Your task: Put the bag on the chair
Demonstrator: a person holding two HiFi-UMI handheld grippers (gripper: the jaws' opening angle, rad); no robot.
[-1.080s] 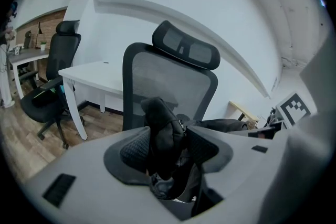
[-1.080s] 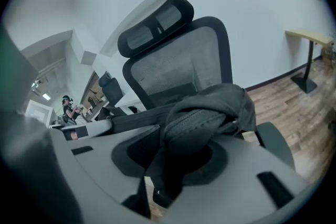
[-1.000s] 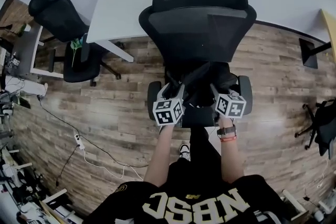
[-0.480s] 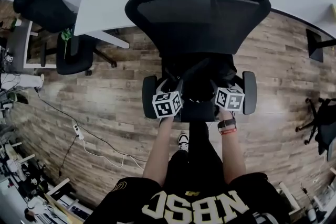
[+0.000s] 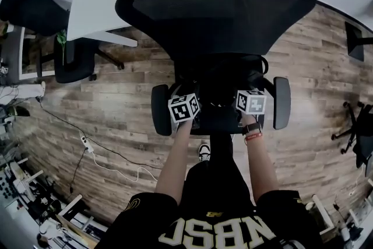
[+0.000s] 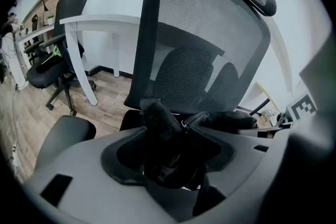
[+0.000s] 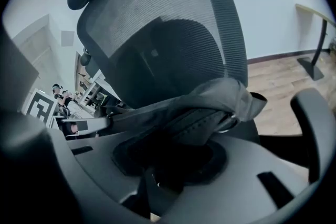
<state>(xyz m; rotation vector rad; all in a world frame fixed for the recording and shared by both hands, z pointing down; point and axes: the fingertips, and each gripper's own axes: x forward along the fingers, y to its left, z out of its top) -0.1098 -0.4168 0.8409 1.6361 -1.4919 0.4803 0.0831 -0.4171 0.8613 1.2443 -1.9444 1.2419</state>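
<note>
A black mesh office chair (image 5: 215,14) stands right in front of me, its backrest filling both gripper views (image 6: 199,50) (image 7: 168,34). The black bag (image 5: 220,87) lies slumped over the seat between the two armrests (image 5: 160,109) (image 5: 282,102). My left gripper (image 5: 193,103) has a bunched fold of the bag (image 6: 157,118) between its jaws, which are opening (image 6: 170,165). My right gripper (image 5: 246,97) is shut on the bag's strap and zipped edge (image 7: 210,107), which runs out of its jaws (image 7: 173,160). The seat itself is mostly hidden under the bag.
A white desk (image 5: 99,3) stands behind the chair at left, with a second black chair (image 5: 70,58) beside it. A power strip and cables (image 5: 87,151) lie on the wooden floor at left. Another chair base (image 5: 358,137) is at the right edge.
The chair has come closer and larger in the head view. Both grippers have carried the bag forward and down between the armrests.
</note>
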